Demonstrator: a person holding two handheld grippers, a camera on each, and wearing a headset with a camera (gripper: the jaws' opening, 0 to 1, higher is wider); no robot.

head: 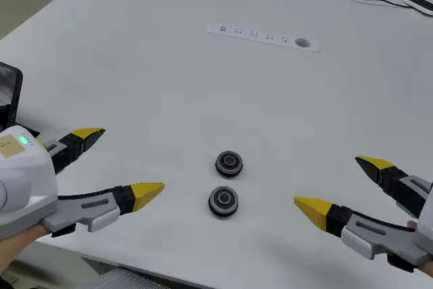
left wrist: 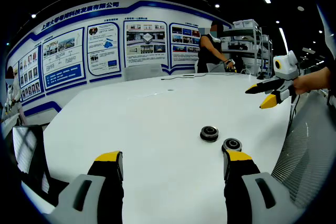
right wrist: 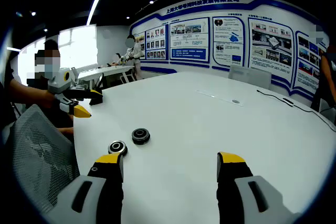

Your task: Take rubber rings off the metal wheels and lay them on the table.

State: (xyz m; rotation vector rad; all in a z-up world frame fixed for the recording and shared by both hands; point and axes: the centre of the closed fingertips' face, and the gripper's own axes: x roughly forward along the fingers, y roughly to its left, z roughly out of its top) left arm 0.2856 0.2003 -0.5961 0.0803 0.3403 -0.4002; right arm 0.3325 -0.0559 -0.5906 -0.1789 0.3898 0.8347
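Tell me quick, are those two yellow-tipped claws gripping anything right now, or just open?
Left gripper: jaws open, holding nothing.
Right gripper: jaws open, holding nothing.

Two wheels (head: 226, 182) lie on the table (head: 169, 79).

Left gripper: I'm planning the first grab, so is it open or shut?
Open: the left gripper has its yellow-tipped jaws wide apart, nothing between them.
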